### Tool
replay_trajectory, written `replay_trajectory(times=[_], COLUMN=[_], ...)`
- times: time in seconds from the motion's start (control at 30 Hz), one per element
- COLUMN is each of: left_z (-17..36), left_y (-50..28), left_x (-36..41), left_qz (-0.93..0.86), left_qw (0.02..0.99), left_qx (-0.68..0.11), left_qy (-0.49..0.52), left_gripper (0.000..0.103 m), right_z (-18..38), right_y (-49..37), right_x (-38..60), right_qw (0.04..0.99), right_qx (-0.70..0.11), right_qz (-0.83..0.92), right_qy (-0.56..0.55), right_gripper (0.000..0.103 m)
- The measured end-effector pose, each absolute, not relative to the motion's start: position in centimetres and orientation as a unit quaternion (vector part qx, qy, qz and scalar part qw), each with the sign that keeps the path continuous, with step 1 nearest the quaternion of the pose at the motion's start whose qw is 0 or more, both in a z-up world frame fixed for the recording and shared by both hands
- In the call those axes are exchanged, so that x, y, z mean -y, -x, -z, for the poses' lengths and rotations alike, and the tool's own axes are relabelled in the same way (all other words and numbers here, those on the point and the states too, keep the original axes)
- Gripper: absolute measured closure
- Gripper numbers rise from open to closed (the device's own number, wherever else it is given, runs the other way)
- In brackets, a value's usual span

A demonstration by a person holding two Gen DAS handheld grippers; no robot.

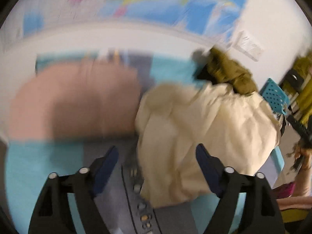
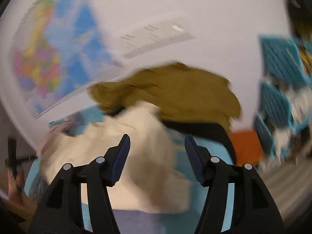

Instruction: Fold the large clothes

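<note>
Your left gripper (image 1: 157, 165) hangs with its jaws spread wide and nothing between them, its blue-padded fingers (image 1: 106, 171) above a grey buttoned garment (image 1: 136, 204) that lies flat on the turquoise sheet (image 1: 39, 175). A row of buttons runs up the grey cloth between the two fingers. Just beyond your right-hand finger, a crumpled cream garment (image 1: 204, 132) is heaped on the sheet, its lower edge overlapping the grey one. Behind the cream heap sits an olive-green garment (image 1: 230, 74), bunched against the white wall. To the left, a pinkish-tan garment (image 1: 78, 101) lies spread out, badly blurred. A coloured world map (image 1: 156, 0) hangs on the wall above.

Your right gripper (image 2: 157, 154) is likewise wide open and empty, poised over the cream garment (image 2: 136, 156), which fills the gap between its fingers (image 2: 120, 159). The olive-green garment (image 2: 185, 93) lies just behind the cream one, touching it, with a dark strip of fabric at their junction. A grey garment edge (image 2: 136, 220) shows below the cream cloth. Teal perforated baskets (image 2: 278, 74) stand stacked at the right, blurred, with something orange (image 2: 245, 146) near their base. The map (image 2: 54, 62) shows at the left on the wall.
</note>
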State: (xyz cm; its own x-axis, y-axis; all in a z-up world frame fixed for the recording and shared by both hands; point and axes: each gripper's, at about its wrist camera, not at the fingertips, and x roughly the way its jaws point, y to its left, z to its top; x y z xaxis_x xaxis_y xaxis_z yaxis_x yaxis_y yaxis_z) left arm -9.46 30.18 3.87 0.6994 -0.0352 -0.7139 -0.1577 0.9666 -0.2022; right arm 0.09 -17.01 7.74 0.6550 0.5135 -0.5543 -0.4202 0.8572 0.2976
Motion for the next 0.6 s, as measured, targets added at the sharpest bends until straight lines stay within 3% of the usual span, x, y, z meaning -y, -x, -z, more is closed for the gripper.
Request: replay_trajectory(times=[0.23,0.33,0.4,0.43,0.47,0.53,0.6], left_z=[-2.5,0.0,1.3,1.8,2.0,1.2,0.1], left_y=[0.8,-2.1,-3.9,-4.8,-4.7,-5.3,-5.7], left_x=[-22.8,-21.8,-21.9,-22.4,-23.0,-24.0,-24.4], left_qz=[0.038,0.047,0.021,0.015,0.016,0.027,0.023], left_qw=[0.897,0.877,0.867,0.863,0.862,0.864,0.873], left_qx=[-0.438,-0.477,-0.497,-0.505,-0.505,-0.497,-0.479], left_qy=[0.033,0.028,0.024,0.033,0.046,0.08,0.088], left_gripper=[0.023,0.036,0.05,0.061,0.072,0.083,0.087], right_z=[-2.6,0.1,0.8,0.7,0.4,-0.9,-2.8], right_y=[-3.4,-5.1,-5.5,-5.8,-6.2,-7.3,-7.6], right_x=[3.1,-0.2,-0.7,-0.9,-0.6,0.1,0.8], right_qw=[0.853,0.842,0.843,0.846,0.848,0.857,0.869], right_qx=[-0.397,-0.423,-0.423,-0.421,-0.418,-0.4,-0.371], right_qz=[-0.336,-0.323,-0.316,-0.313,-0.315,-0.322,-0.327], right_qy=[0.046,0.086,0.099,0.095,0.08,0.04,0.006], right_gripper=[0.04,0.062,0.089,0.096,0.101,0.102,0.102])
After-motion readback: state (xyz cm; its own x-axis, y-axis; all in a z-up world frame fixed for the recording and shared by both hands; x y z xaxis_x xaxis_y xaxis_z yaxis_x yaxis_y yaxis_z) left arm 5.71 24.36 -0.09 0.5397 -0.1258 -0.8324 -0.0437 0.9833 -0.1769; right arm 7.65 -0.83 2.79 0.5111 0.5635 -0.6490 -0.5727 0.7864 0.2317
